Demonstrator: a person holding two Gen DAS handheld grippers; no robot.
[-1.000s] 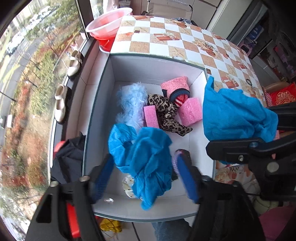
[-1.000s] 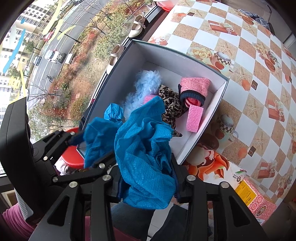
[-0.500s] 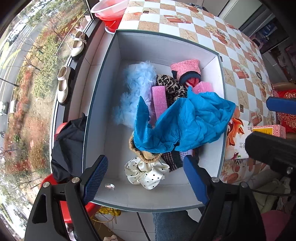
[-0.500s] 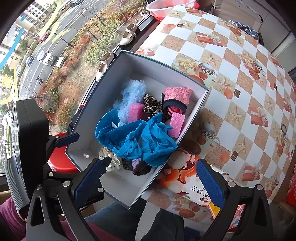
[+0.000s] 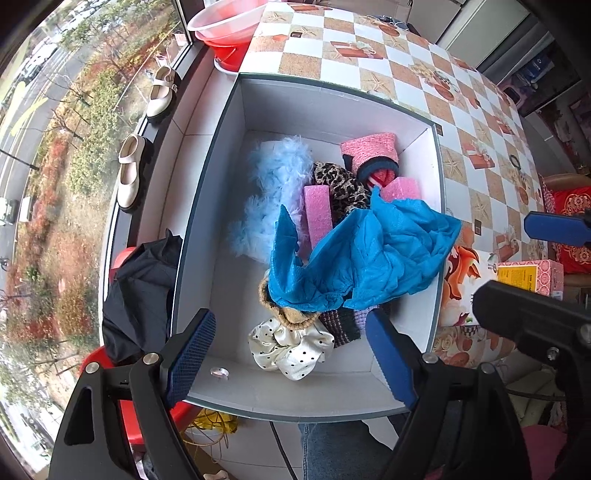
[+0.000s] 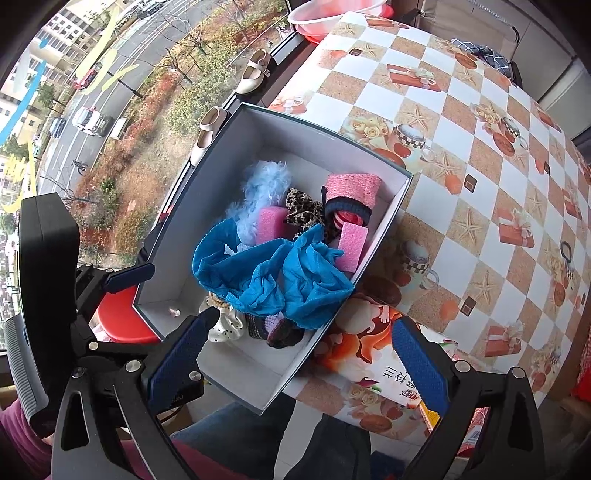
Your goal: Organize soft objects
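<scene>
Crumpled blue mesh cloth [image 5: 373, 258] drapes over the white cardboard box's [image 5: 332, 110] right wall, long axis left-right. Left claw [image 5: 291, 354] and right claw [image 6: 306, 354] both gape wide, empty; left sits nearer, cloth straight ahead.

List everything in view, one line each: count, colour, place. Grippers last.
box: 1, white inside, on the table's near corner
blue cloth: 1, bright blue, crumpled atop the pile in the box
feather boa: 1, pale blue, box, left of the pile
sponges: 2, pink, box middle
leopard fabric: 1, box middle
knit hat: 1, pink with navy band, far right corner
scrunchie: 1, white with black dots, near end
table: 1, checkered cloth
basin: 1, pink, far table end
shoes: 2, cream, windowsill
left gripper: open
right gripper: open
</scene>
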